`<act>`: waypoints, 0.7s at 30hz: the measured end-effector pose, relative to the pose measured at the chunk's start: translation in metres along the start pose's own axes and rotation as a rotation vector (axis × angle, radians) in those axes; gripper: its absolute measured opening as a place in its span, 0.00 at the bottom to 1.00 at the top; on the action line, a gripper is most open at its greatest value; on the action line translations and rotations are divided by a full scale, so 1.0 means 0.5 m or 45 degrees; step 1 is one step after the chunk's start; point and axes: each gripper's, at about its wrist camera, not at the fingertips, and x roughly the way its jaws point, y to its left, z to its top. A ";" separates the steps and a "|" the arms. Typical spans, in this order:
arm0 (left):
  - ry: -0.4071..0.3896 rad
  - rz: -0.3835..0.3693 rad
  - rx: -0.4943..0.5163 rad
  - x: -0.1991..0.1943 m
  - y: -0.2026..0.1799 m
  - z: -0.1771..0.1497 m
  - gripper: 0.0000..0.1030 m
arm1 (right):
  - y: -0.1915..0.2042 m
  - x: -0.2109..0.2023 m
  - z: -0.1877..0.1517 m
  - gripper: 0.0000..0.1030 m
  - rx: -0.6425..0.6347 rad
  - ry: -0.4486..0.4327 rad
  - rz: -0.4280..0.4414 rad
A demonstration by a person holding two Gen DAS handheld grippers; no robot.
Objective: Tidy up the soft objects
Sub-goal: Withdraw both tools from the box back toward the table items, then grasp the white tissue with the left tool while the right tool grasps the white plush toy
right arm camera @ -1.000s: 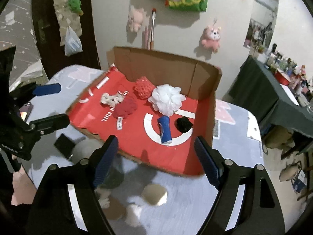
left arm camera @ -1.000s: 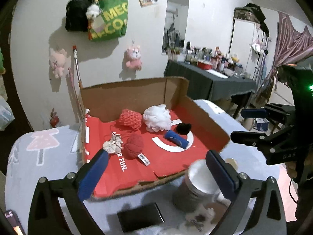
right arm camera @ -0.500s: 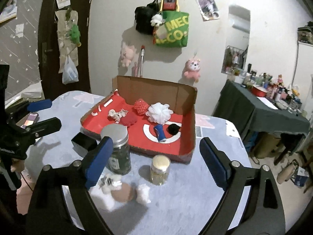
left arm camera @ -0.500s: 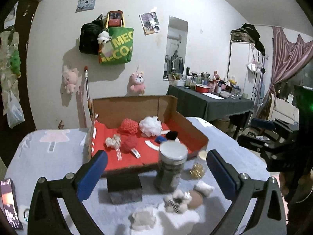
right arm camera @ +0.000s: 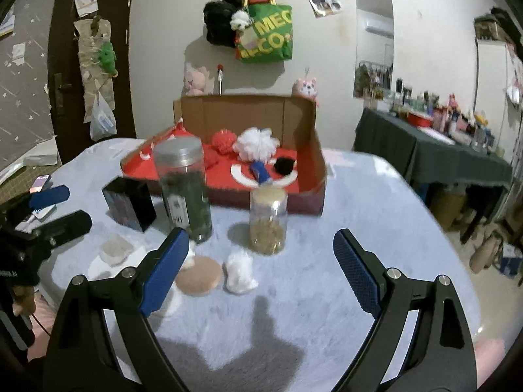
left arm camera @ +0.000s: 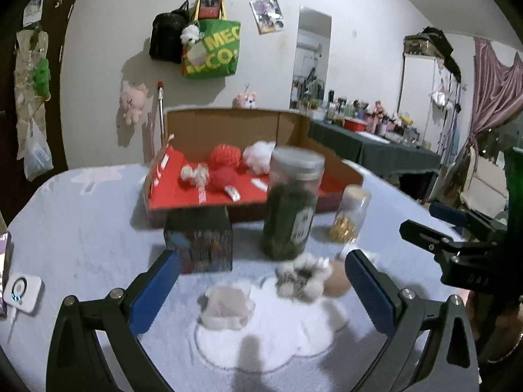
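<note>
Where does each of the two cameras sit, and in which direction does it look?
Left wrist: sits on the left gripper, low over the pale blue table, facing the red-lined cardboard box; its own open blue-padded fingers show, the right gripper at right.
Right wrist: sits on the right gripper, higher, facing the same box; the left gripper shows at left.
Shared: box, tall grey-lidded jar, white fluffy puff.

Left gripper [left arm camera: 261, 281] hangs spread wide and empty above the table [left arm camera: 81, 228]. Ahead of the tall jar [left arm camera: 292, 202]: white plush pieces [left arm camera: 302, 277]. Behind it: the cardboard box [left arm camera: 225, 130] holding red balls [left arm camera: 224, 160].
</note>
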 end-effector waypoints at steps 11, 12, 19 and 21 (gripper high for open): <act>0.110 0.023 -0.022 0.049 0.016 -0.047 1.00 | -0.001 0.060 -0.056 0.88 0.043 0.095 0.017; 0.116 0.023 -0.018 0.052 0.016 -0.048 1.00 | -0.003 0.063 -0.058 0.88 0.050 0.100 0.022; 0.150 0.071 -0.022 0.073 0.034 -0.051 0.99 | -0.015 0.090 -0.059 0.88 0.070 0.136 0.028; 0.173 0.080 -0.025 0.081 0.042 -0.054 0.96 | -0.018 0.101 -0.058 0.88 0.074 0.149 0.023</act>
